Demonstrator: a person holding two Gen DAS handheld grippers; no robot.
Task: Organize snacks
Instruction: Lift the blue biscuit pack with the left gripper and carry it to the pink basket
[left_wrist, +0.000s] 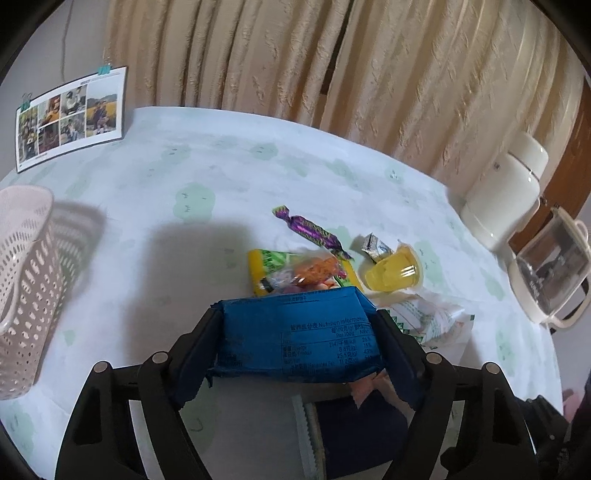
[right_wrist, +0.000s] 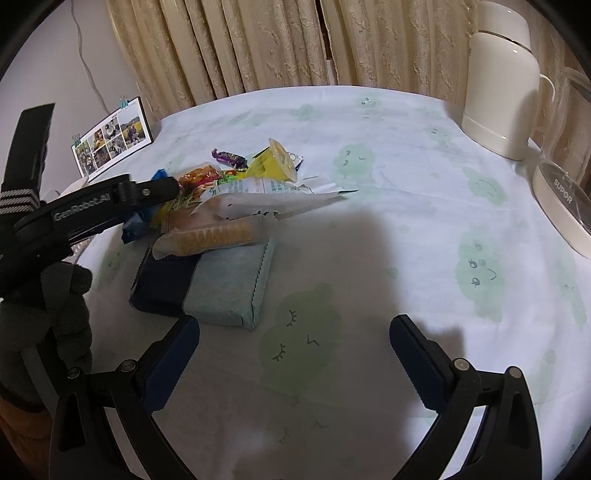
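Observation:
My left gripper (left_wrist: 297, 321) is shut on a blue snack packet (left_wrist: 295, 332), gripping its two short ends just over the snack pile. Beyond it lie a yellow-green packet (left_wrist: 264, 266), a purple twist candy (left_wrist: 314, 230), a yellow jelly cup (left_wrist: 391, 275) and a white packet (left_wrist: 432, 321). In the right wrist view my right gripper (right_wrist: 295, 332) stands open above bare tablecloth, nothing between its fingers. The pile is ahead to the left there: a navy-and-teal packet (right_wrist: 221, 288), a cracker packet (right_wrist: 214, 236) and the jelly cup (right_wrist: 275, 162). The blue packet (right_wrist: 138, 221) shows under a left finger (right_wrist: 155, 188).
A pale perforated basket (left_wrist: 22, 280) stands at the table's left. A white thermos jug (right_wrist: 498, 85) and a glass kettle (right_wrist: 561, 199) are at the right edge. A photo calendar (left_wrist: 70, 118) leans at the back left, with curtains behind. A gloved hand (right_wrist: 55, 314) holds the left gripper.

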